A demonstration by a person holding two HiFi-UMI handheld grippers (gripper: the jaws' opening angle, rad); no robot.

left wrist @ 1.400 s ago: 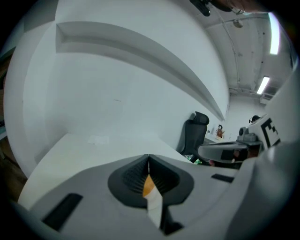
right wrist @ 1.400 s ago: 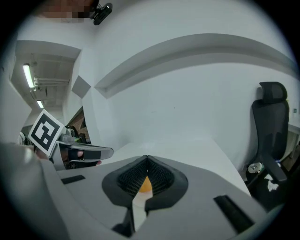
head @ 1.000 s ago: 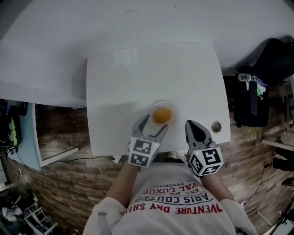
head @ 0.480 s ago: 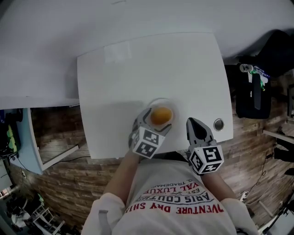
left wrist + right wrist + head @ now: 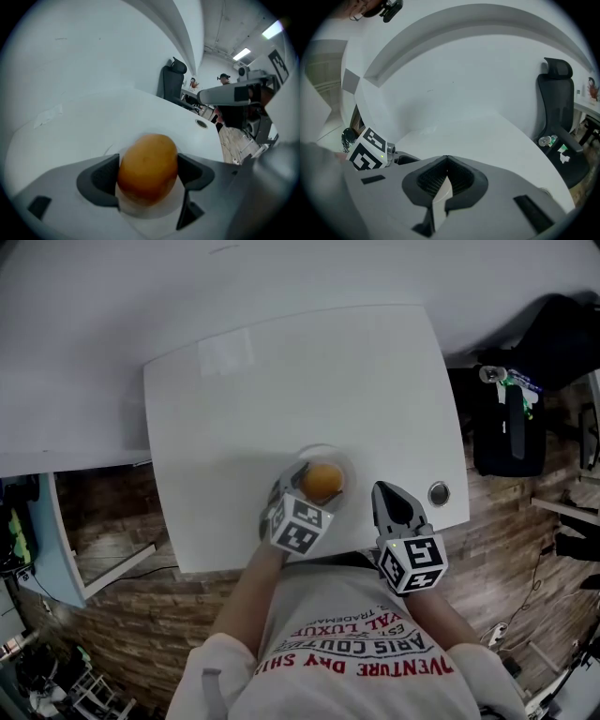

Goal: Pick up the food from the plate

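Orange-brown food (image 5: 322,481) sits on plate (image 5: 323,450) near counter (image 5: 281,381) front edge, between left gripper (image 5: 147,172) wide jaws, just closing slightly; contact unclear. Right gripper (image 5: 446,161) jaws together, empty, by front right corner.

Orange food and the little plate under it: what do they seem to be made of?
Orange food: smooth, matte, faintly speckled skin; real food like a bun or a plastic model, can't tell. Plate: pale, slightly glossy, thin rim; probably plastic or ceramic.
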